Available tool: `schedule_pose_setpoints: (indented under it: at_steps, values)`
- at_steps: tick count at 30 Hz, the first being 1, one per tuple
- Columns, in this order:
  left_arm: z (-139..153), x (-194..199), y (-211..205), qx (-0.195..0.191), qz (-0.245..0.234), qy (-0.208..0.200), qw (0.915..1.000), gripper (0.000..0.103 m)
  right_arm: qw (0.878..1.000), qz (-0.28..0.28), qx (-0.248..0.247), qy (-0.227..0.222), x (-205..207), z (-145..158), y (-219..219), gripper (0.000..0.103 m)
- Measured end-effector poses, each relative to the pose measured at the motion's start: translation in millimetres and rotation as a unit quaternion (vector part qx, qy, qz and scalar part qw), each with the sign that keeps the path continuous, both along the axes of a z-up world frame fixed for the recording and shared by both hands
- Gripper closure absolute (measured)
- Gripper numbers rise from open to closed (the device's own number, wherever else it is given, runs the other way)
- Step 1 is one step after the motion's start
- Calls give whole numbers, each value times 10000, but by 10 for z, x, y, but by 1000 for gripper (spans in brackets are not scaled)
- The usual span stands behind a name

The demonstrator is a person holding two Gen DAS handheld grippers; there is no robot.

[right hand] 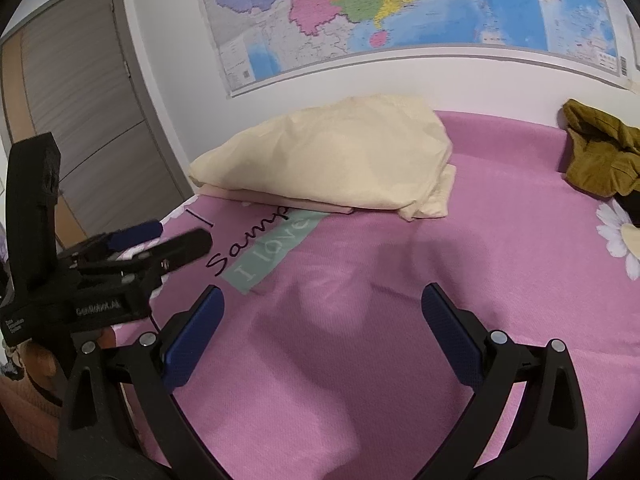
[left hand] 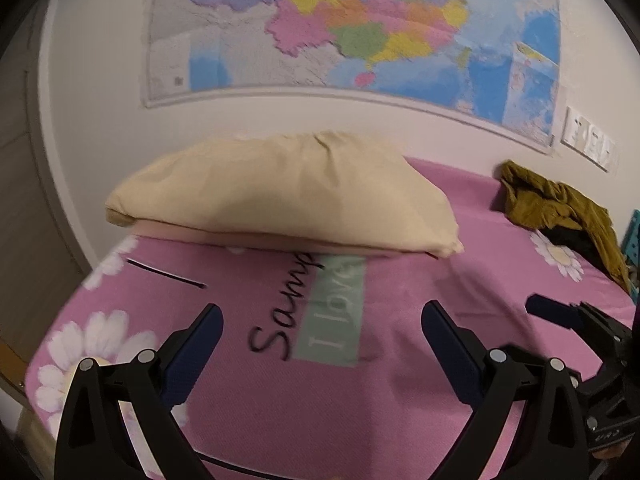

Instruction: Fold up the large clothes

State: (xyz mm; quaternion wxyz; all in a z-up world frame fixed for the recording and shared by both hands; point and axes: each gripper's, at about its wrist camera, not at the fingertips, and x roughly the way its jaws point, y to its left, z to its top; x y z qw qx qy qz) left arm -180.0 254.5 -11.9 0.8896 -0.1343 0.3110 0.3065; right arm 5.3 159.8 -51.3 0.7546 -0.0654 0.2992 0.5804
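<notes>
Both tools hang over the near part of the bed, holding nothing. Our left gripper (left hand: 322, 316) has its fingers spread wide apart, level, aimed at the far wall. Our right gripper (right hand: 322, 300) is likewise spread wide and empty, over bare sheet. From the right view the left one (right hand: 176, 236) sits at the left, tips angled toward the pillow; its jaw gap there we cannot tell.

Finger pads (left hand: 200, 344) are dark blue, textured; frames are black plastic with round metal pins.

The pink bedsheet (right hand: 400, 280) is a fine-weave fabric with white daisy prints and a mint-green label. The cream pillow (left hand: 280, 192) is soft and creased, lying on a folded peach cloth.

The olive-brown garment (left hand: 560, 208) is crumpled in a heap at the far right of the bed against the wall, well apart from both grippers. A glossy map (right hand: 400, 8) hangs on the wall.
</notes>
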Motion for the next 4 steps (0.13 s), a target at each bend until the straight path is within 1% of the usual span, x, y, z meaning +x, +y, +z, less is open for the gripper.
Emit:
schedule_pose_setpoints:
  at_steps: [4]
  values:
    - [-56,151,-56,-304,-326,19,9990,7,9995,-304,79,-25,113,37,-217,6]
